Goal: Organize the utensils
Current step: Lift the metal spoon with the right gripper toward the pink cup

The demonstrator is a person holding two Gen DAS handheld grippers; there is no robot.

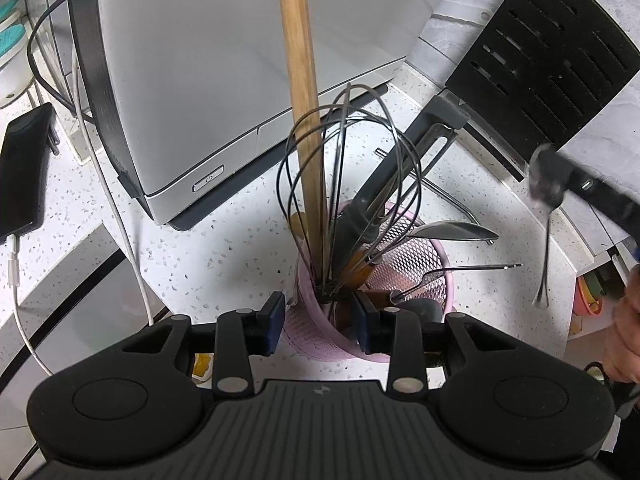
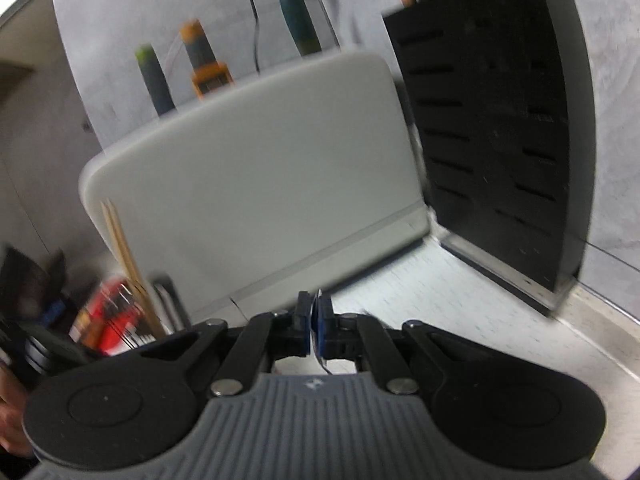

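A pink mesh utensil holder [image 1: 416, 276] stands on the white speckled counter. It holds a wire whisk [image 1: 348, 168], a long wooden handle [image 1: 300, 92], a black slotted spatula [image 1: 552, 60] and several spoons. My left gripper [image 1: 318, 320] is shut on the holder's near rim, one pad outside and one inside. My right gripper [image 2: 314, 320] is shut on a thin metal utensil. In the left wrist view that gripper [image 1: 548, 184] shows at the right, holding a metal spoon [image 1: 546, 248] that hangs handle-down above the counter.
A silver appliance [image 1: 192, 72] stands behind the holder. A black phone [image 1: 24, 168] with a white cable lies at the left. In the right wrist view a grey cutting board [image 2: 256, 176] and a black knife block [image 2: 492, 128] stand against the wall.
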